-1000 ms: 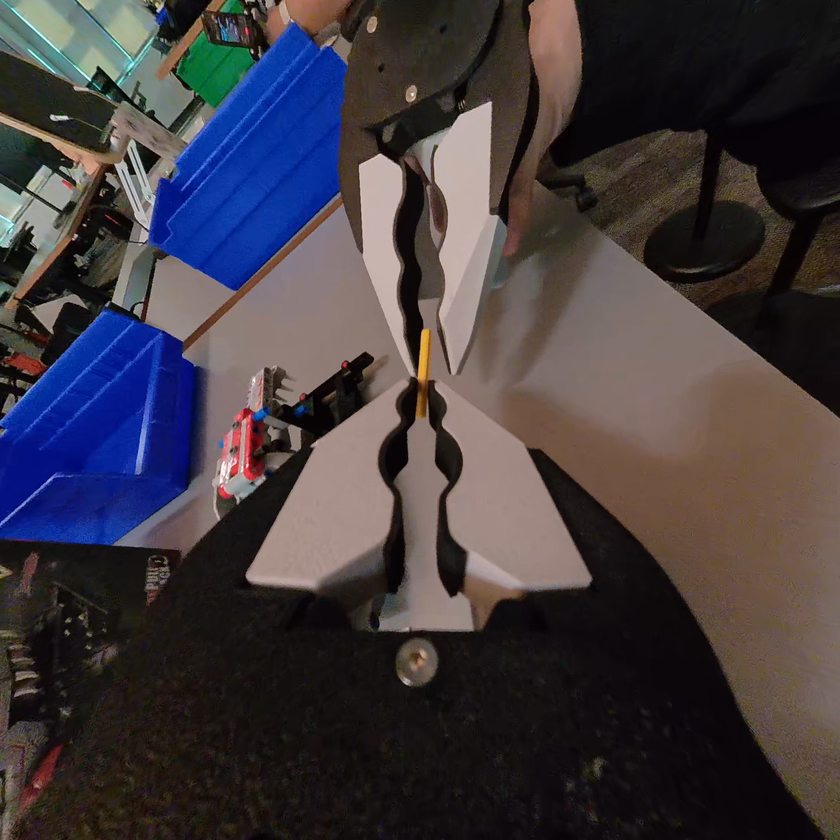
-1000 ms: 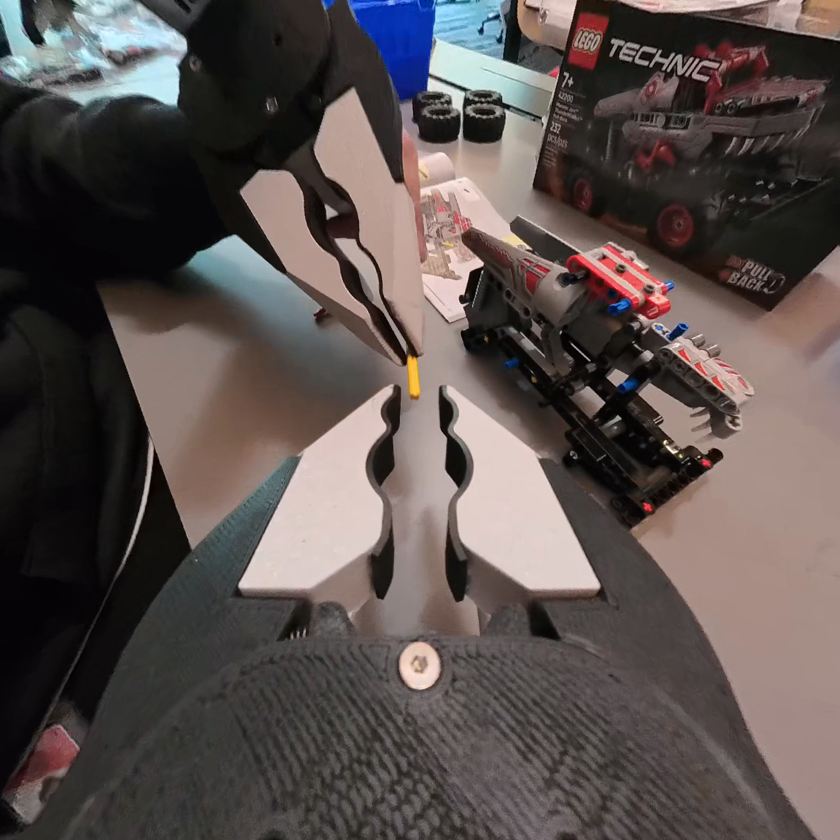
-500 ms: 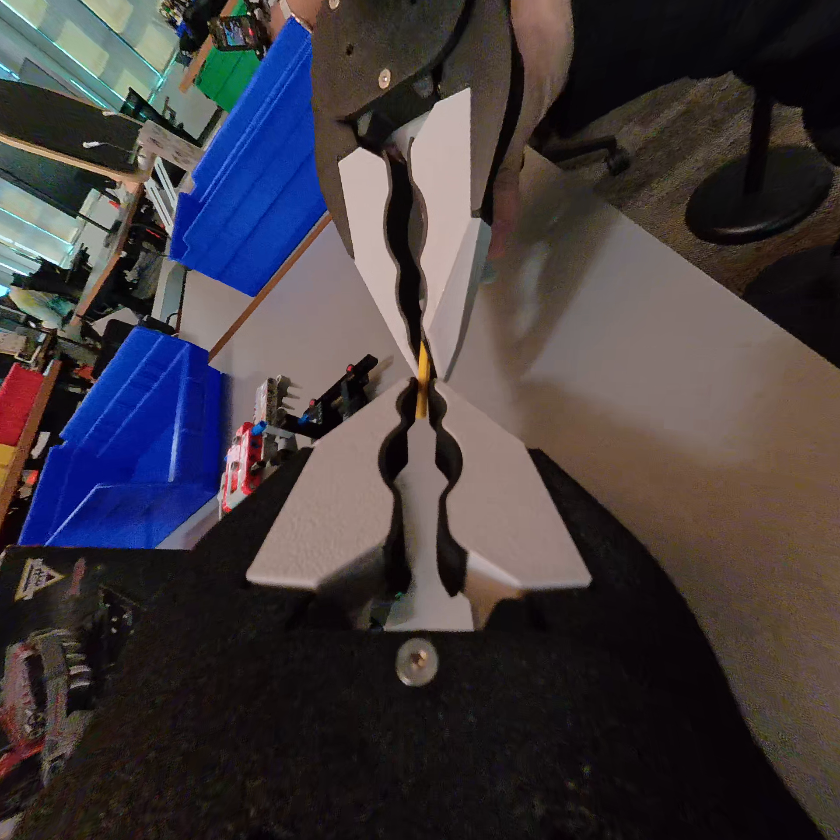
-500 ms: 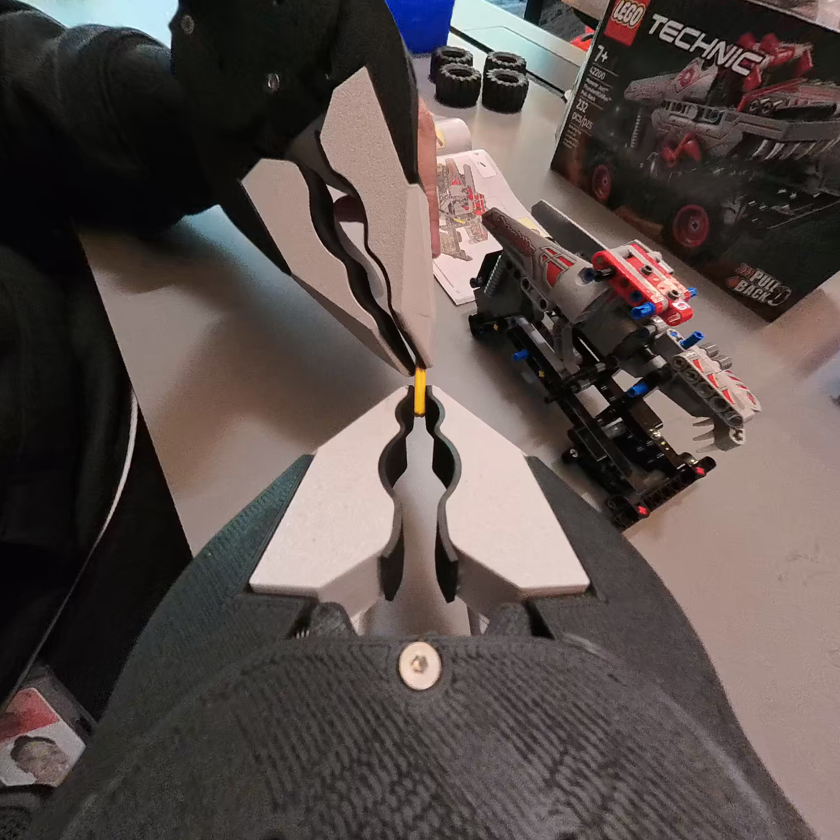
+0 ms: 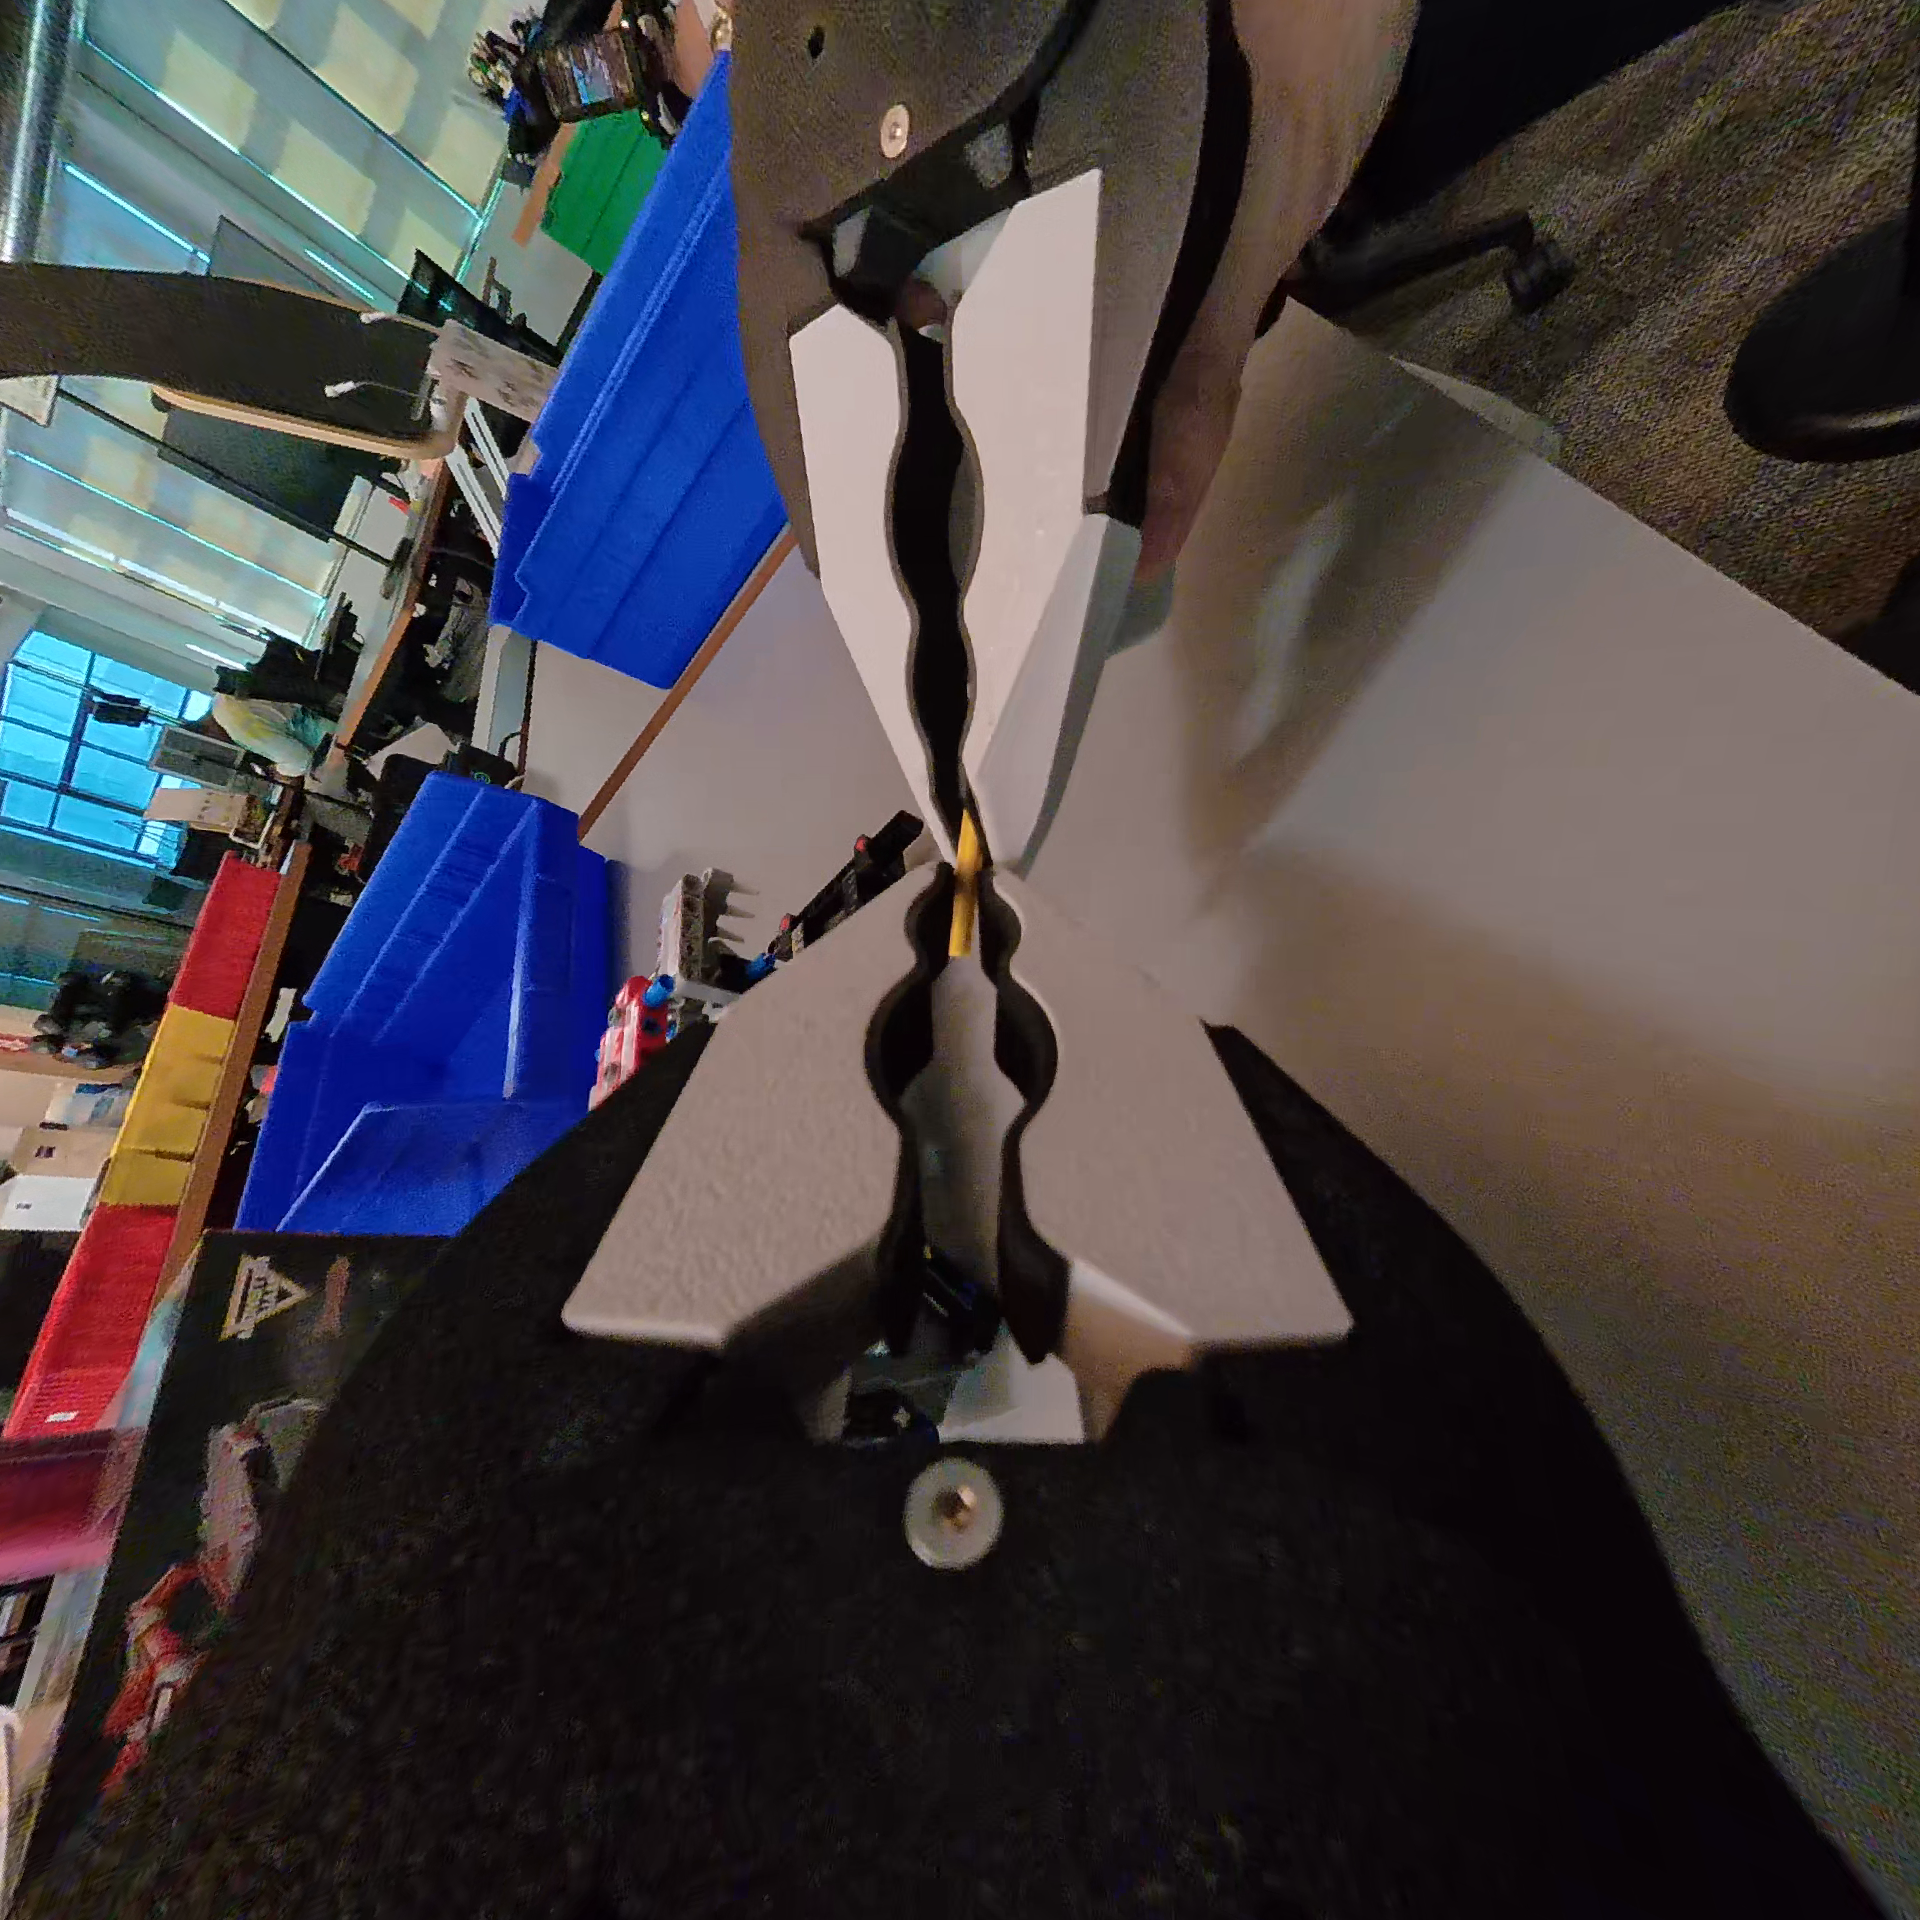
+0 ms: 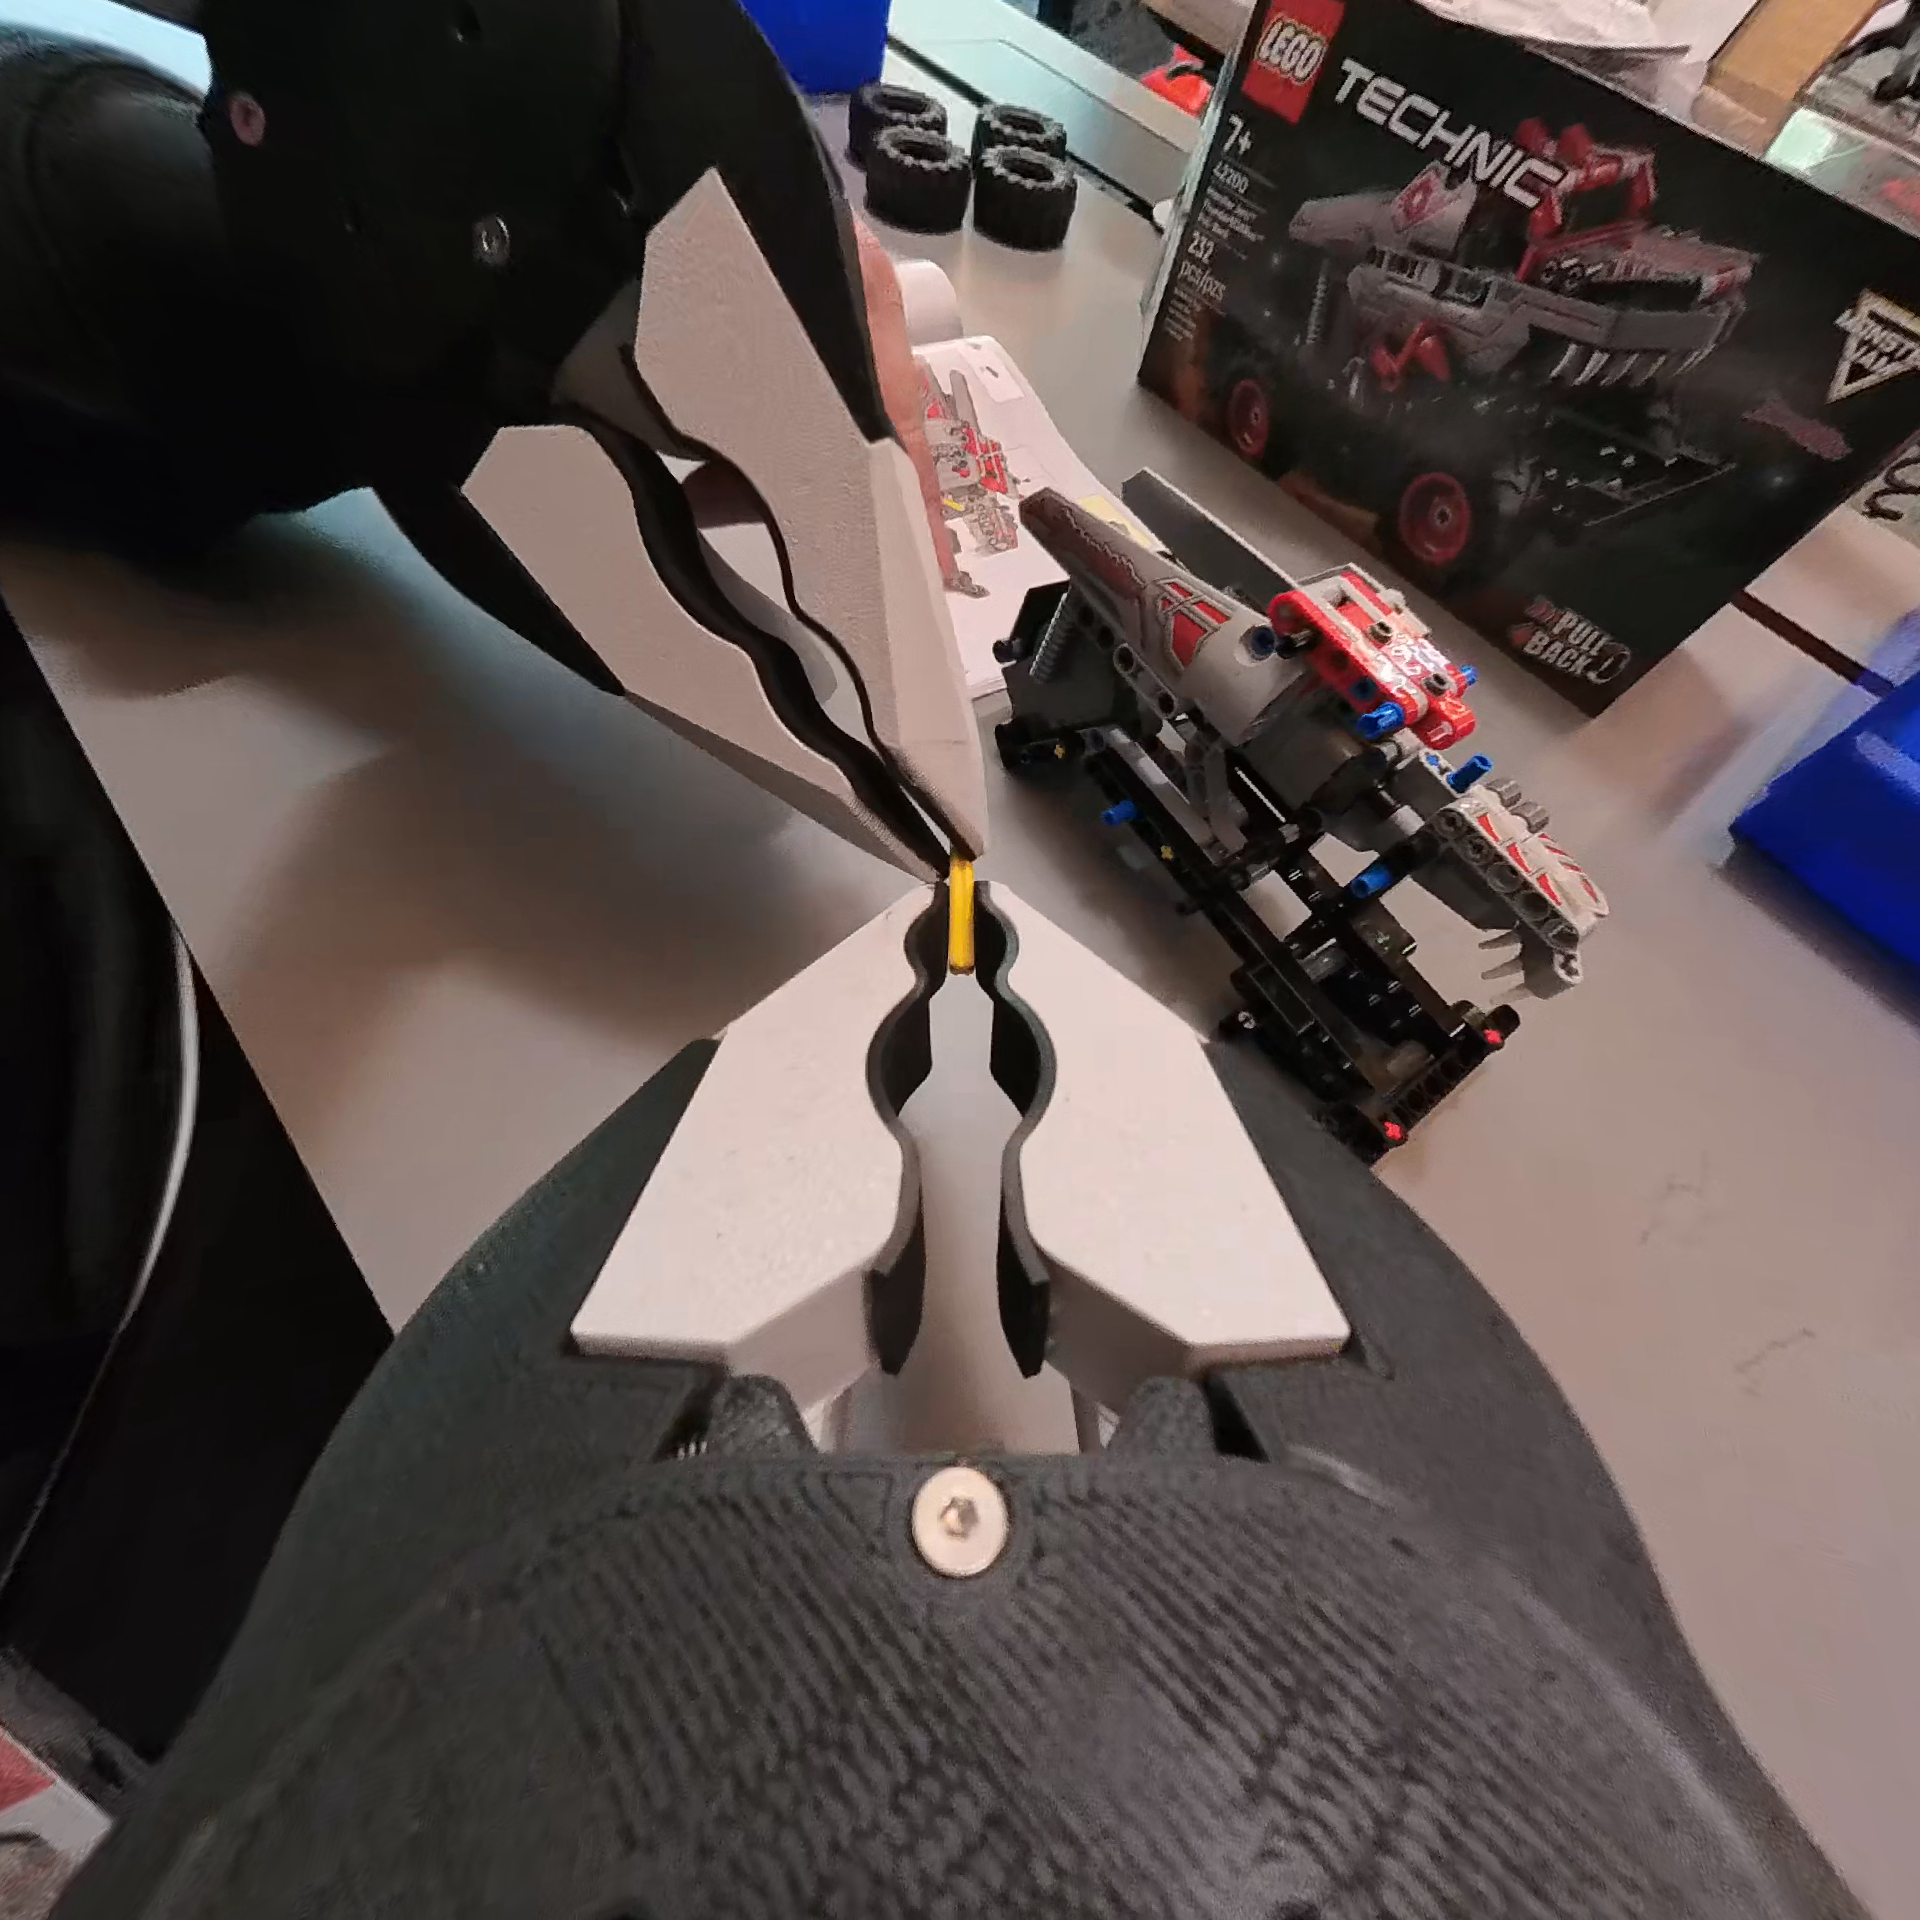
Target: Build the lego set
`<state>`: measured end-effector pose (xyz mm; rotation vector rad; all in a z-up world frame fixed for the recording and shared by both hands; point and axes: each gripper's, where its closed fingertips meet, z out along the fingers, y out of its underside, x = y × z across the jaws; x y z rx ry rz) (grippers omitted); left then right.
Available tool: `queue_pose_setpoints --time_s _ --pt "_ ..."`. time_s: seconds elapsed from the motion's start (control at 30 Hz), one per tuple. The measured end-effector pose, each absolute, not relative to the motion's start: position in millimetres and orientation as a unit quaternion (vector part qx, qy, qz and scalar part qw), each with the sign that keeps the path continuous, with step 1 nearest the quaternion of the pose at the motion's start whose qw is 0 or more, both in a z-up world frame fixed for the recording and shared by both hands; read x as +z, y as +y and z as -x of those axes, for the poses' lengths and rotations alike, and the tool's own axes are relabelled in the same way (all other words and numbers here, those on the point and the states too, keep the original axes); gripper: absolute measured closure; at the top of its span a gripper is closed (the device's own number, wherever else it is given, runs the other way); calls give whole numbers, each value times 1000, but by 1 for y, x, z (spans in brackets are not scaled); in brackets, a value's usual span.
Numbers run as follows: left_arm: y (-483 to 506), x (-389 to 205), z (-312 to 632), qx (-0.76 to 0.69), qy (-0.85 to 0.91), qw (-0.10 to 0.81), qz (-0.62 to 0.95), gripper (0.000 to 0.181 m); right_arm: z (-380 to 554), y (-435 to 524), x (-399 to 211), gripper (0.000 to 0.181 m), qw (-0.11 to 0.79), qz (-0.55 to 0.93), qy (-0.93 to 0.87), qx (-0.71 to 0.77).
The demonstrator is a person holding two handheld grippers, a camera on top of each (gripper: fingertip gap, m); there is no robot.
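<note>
A thin yellow axle point(image 5: 964, 906) is held between both grippers above the grey table point(image 6: 499, 831). My left gripper point(image 5: 962, 883) is shut on one end of it. My right gripper point(image 6: 962, 896) is shut on the other end of the axle point(image 6: 961, 925). The two grippers meet tip to tip: the right gripper point(image 5: 961, 826) comes down from the top of the left wrist view, and the left gripper point(image 6: 948, 854) comes in from the upper left of the right wrist view. The part-built grey, red and black truck model point(image 6: 1278, 790) lies on the table to the right of the tips.
The set's box point(image 6: 1538, 312) stands behind the model. Several black tyres point(image 6: 966, 166) and an open instruction booklet point(image 6: 982, 468) lie farther back. Blue bins point(image 5: 644, 416) sit along the table's far side, and one bin point(image 6: 1849, 831) is at the right.
My right gripper was open around the free end of the axle; it has closed on it. The left gripper has kept its hold throughout. Both have tilted slightly.
</note>
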<state>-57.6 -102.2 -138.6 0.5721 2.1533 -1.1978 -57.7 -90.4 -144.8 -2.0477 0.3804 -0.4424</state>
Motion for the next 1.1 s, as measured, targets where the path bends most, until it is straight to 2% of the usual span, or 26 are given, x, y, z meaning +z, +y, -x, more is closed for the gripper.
queue_pose_setpoints --time_s 0.03,0.27,0.37,0.5,0.83,0.93,1.03,1.1 --pt "-102 -138 58 -452 810 301 -219 179 58 -90 -144 179 488 839 158 -181" --pt "-100 -136 61 -463 805 282 -241 179 62 -88 -141 179 500 823 163 -213" --pt "-97 -136 57 -458 805 286 -247 179 65 -90 -138 172 518 815 167 -198" --pt "-97 -131 56 -472 799 281 -247 179 63 -92 -129 178 548 796 170 -193" --pt "-99 -137 49 -459 806 281 -246 179 56 -92 -132 178 543 795 177 -207" --pt "-98 -127 41 -486 810 263 -196 178 50 -93 -132 178 532 795 195 -218" --pt "-91 -96 19 -529 811 226 -111 153 23 -114 -131 178 509 766 259 -295" --pt "-84 -79 -5 -525 822 207 -72 147 7 -128 -128 179 513 726 313 -334"
